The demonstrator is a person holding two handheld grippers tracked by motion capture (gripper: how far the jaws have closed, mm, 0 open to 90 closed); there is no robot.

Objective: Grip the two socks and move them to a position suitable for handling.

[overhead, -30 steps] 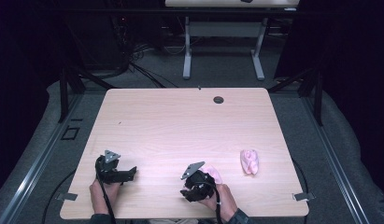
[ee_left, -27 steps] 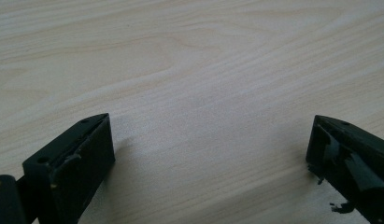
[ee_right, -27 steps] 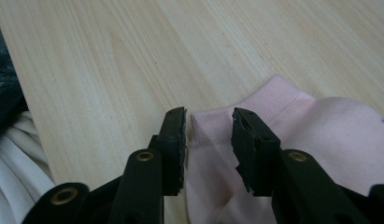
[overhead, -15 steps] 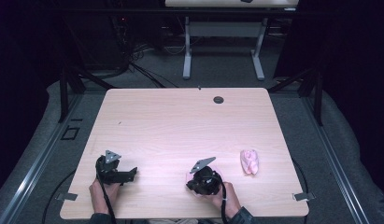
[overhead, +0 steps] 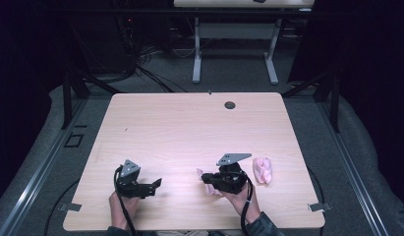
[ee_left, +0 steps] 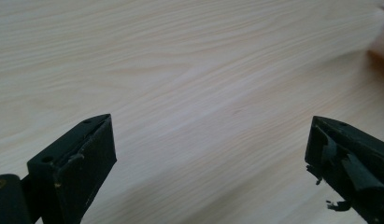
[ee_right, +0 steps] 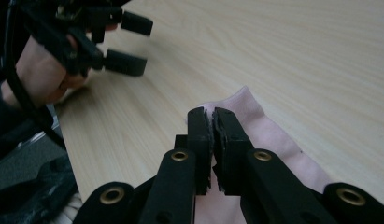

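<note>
Pale wood-grain table [overhead: 189, 128], person's hands coming in at its near edge, one gripper each

Left gripper [overhead: 153, 186] near the front-left of the table, held low over the wood, jaws spread wide with bare table between them. Left gripper view agrees: the two black pads stand far apart at the bottom corners with wood grain [ee_left: 189, 93] across the gap. Its cable trails back past the left hand [overhead: 122, 205]

Right gripper [overhead: 205, 178] front-centre, tips pointing toward the left one. Jaws pressed together; in the right gripper view [ee_right: 212, 122] the pads meet with barely a slit. Pink sock [ee_right: 273, 140] lies flat on the table under and just beyond those tips. Can't tell whether any fabric is pinched between the pads or the tips just sit on it. High view shows a bit of the same pink cloth [overhead: 203, 173] poking out at the gripper's left side. Right hand [overhead: 241, 196] behind it, grey three-cornered plate on top

Second pink piece, a bunched-up sock [overhead: 263, 169], lies just to the right of the right gripper, apart from it, near the table's right edge

Farther back: small dark round hole [overhead: 230, 104] near the far edge, rest of the top bare wood. Beyond the table, grey floor, tangle of dark cables [overhead: 140, 59], white legs of another table [overhead: 234, 49]
</note>
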